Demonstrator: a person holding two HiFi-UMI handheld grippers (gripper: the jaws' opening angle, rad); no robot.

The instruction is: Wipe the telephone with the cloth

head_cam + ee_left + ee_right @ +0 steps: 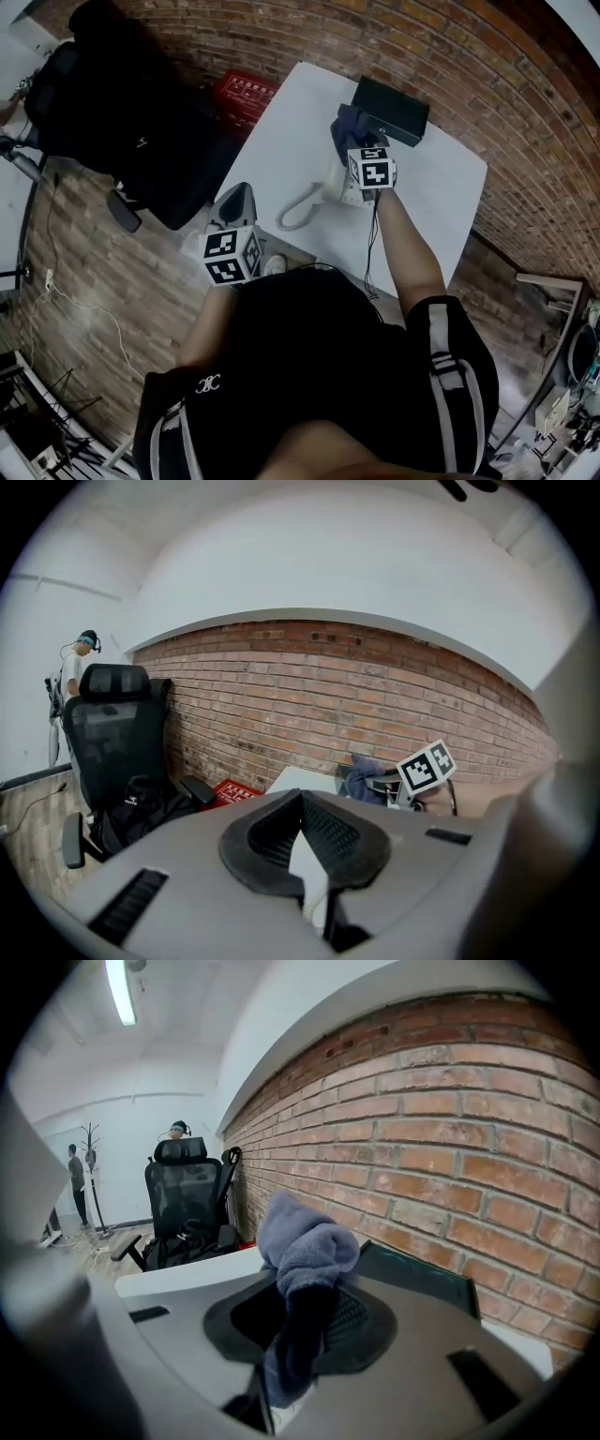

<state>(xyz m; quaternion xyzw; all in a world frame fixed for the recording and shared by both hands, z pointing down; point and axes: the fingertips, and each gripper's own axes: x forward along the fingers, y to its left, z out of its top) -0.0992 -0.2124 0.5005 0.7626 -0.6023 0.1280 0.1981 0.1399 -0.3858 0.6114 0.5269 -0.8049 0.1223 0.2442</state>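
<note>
In the head view a white telephone lies on the white table, its coiled cord curling toward the near edge. My right gripper hovers over the phone's far end, shut on a bunched blue-grey cloth. The right gripper view shows the cloth pinched between the black pads and hanging down; the phone is hidden there. My left gripper stays at the table's near left edge, away from the phone. Its jaws meet at the tips with nothing between them.
A flat black box lies at the table's far edge beside the brick wall. A black office chair and a red crate stand on the floor left of the table. People stand far off in the room.
</note>
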